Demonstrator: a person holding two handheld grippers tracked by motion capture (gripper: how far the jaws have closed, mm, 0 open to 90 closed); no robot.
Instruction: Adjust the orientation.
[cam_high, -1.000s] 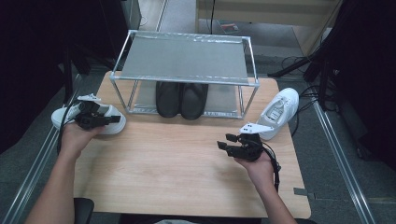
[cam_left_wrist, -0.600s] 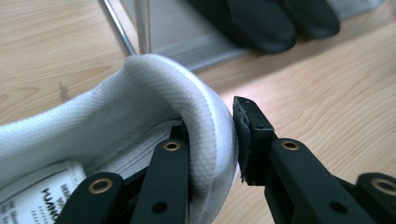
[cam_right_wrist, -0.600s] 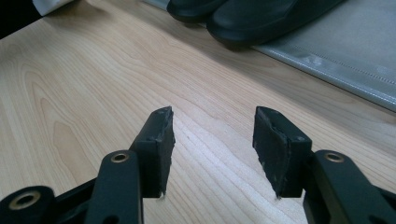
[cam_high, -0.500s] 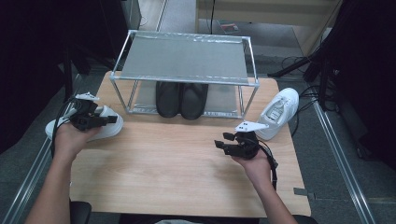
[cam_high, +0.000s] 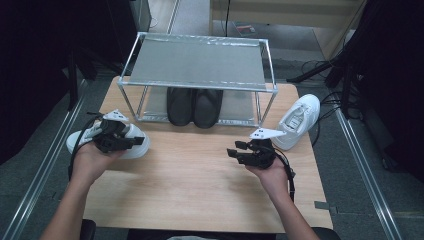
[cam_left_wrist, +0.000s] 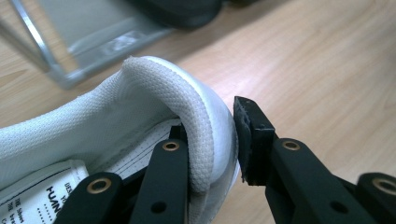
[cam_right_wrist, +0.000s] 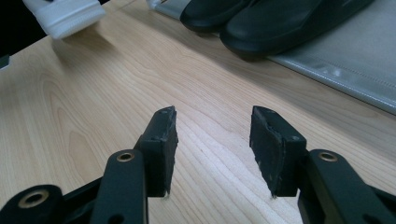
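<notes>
A white sneaker (cam_high: 82, 141) lies at the table's left edge. My left gripper (cam_high: 137, 141) is shut on its heel collar (cam_left_wrist: 196, 116), with one jaw inside the shoe and the other pressed on the outside of the heel (cam_left_wrist: 212, 135). A second white sneaker (cam_high: 300, 117) rests at the table's right edge, toe pointing away. My right gripper (cam_high: 235, 150) hovers open just left of it, low over the wood, nothing between its jaws (cam_right_wrist: 212, 126). A pair of black shoes (cam_high: 195, 105) stands on the lower shelf of the metal rack (cam_high: 197, 62).
The rack's grey top shelf is bare. The right gripper view looks across the wooden table (cam_right_wrist: 93, 107) to the black shoes (cam_right_wrist: 261, 23), the rack's lower shelf (cam_right_wrist: 355, 60) and the held sneaker (cam_right_wrist: 65, 16). Floor rails (cam_high: 45, 165) run along both sides of the table.
My left gripper and the white sneaker in it shifted a little right and toward the person. The right gripper drifted slightly left and stayed open.
</notes>
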